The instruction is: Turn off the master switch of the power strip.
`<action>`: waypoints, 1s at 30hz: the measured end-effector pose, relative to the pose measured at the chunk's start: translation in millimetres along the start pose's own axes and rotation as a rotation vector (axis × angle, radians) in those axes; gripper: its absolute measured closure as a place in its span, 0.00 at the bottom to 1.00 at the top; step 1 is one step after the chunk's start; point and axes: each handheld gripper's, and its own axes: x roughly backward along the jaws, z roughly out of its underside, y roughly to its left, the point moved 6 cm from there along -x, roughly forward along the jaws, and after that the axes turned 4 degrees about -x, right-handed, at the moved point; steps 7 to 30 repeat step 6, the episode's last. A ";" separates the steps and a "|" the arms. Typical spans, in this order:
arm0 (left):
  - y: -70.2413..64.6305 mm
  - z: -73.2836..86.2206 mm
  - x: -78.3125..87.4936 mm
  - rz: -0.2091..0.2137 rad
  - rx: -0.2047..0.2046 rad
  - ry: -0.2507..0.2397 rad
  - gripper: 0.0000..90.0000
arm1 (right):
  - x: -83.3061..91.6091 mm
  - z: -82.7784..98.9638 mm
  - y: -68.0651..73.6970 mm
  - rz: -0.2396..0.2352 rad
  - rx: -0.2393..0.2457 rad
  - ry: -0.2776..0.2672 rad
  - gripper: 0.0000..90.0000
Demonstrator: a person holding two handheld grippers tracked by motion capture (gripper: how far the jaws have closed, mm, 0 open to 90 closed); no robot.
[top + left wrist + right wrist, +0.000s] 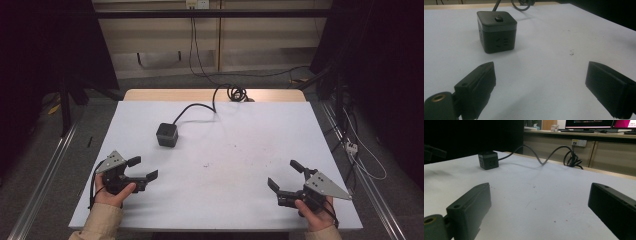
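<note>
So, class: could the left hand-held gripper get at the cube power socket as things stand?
Probably yes: the left hand-held gripper is open, and only bare white tabletop lies between it and the cube power socket.

cube's cable (499, 3) cut off

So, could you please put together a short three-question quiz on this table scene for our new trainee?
1. True or false: the left gripper is shut on the black socket cube.
2. Which gripper is nearer the cube? A) left B) right gripper
3. Fill in: the cube's cable runs to a coil at the table's ____ edge.

Key: 1. False, both grippers are open, holding nothing. 2. A. 3. far.
</note>
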 end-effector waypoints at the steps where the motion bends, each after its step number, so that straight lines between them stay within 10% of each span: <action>1: 0.0 0.1 0.0 0.000 0.001 -0.002 0.10 | -0.1 0.1 0.2 -0.001 -0.001 0.001 0.05; 30: -0.2 2.2 -1.5 -0.002 -0.004 0.007 0.10 | 0.0 0.1 -0.9 0.003 0.004 0.002 0.05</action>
